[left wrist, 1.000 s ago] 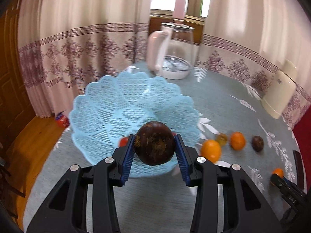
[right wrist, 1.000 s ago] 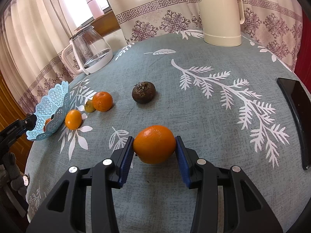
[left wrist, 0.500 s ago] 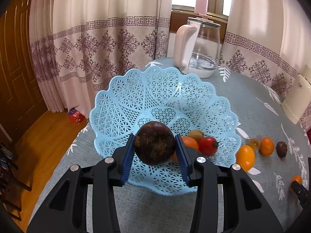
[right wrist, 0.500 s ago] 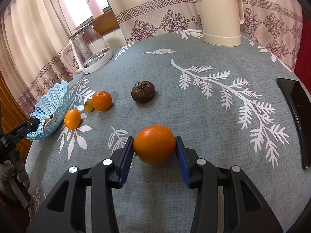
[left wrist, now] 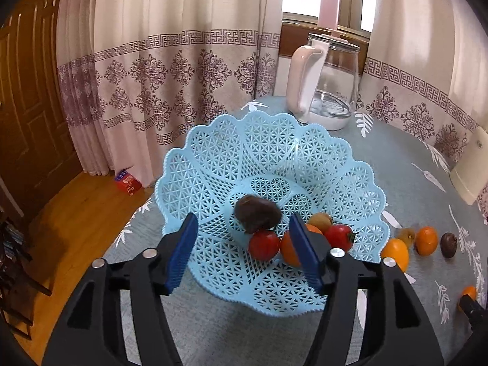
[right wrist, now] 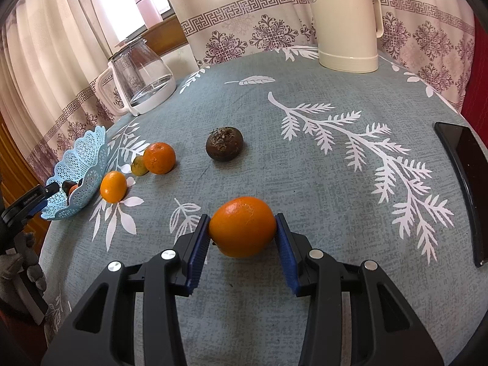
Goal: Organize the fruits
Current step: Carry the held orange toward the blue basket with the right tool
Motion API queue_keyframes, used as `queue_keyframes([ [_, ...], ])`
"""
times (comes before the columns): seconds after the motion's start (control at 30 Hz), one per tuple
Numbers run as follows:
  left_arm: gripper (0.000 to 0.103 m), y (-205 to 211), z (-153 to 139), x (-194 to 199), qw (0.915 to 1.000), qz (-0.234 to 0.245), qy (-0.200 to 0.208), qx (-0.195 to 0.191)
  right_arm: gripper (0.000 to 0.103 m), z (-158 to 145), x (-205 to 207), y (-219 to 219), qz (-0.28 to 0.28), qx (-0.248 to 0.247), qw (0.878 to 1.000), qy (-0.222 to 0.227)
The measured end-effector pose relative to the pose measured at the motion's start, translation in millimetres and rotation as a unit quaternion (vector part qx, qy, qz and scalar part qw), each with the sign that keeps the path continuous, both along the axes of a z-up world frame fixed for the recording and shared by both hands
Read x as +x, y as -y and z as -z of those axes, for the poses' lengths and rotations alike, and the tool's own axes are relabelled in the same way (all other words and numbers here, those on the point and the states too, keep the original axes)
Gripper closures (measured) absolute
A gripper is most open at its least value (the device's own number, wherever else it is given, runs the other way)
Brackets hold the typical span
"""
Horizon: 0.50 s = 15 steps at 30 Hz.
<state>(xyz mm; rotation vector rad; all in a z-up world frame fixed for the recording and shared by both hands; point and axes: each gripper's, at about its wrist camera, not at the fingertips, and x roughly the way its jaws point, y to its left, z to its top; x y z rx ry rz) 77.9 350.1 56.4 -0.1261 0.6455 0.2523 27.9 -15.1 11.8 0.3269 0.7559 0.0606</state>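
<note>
A round table (right wrist: 305, 164) covered with a grey-blue cloth printed with white leaf sprays stands in front of patterned cream curtains (left wrist: 170, 70). A glass kettle with a pink handle (left wrist: 328, 82) and a cream thermos jug (right wrist: 346, 21) stand at the far edge. A dark phone (right wrist: 463, 183) lies flat at the right side of the right wrist view.

The light-blue lattice basket (left wrist: 213, 183) sits near the table edge beside the kettle. Contents: 1 dark brown fruit (left wrist: 257, 213) lying loose near the basket centre, 2 red tomatoes (left wrist: 263, 244), 1 orange partly hidden behind the right pad, and 1 small yellow-brown fruit (left wrist: 318, 220) behind it.

The left gripper (left wrist: 244, 247) hangs above the near half of the basket. Its jaws are spread wide, and the blue pads (left wrist: 181, 248) touch nothing; the dark fruit lies below and between them, apart from both.

The right gripper (right wrist: 242, 244) is closed on a large orange (right wrist: 242, 227), both pads pressed against its sides, low over the cloth. Whether the orange touches the table cannot be told.

On the cloth between basket and right gripper: 2 small oranges (right wrist: 113, 186), 1 small yellow-green fruit (right wrist: 138, 165) touching the farther orange, and 1 dark brown fruit with a rough top (right wrist: 224, 143), set apart.
</note>
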Motion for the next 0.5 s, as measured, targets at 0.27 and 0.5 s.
queue_keyframes([
  [0.27,0.027,8.8,-6.3,-12.6,0.9999,0.005,0.01,0.005,0.06,1.0,-0.7,1.2,0.001,-0.002,1.0,0.0],
  [0.5,0.026,11.4,-13.0,-27.4,0.9997,0.011,0.023,0.002,0.06,1.2,-1.1,0.3,0.002,-0.008,1.0,-0.002],
])
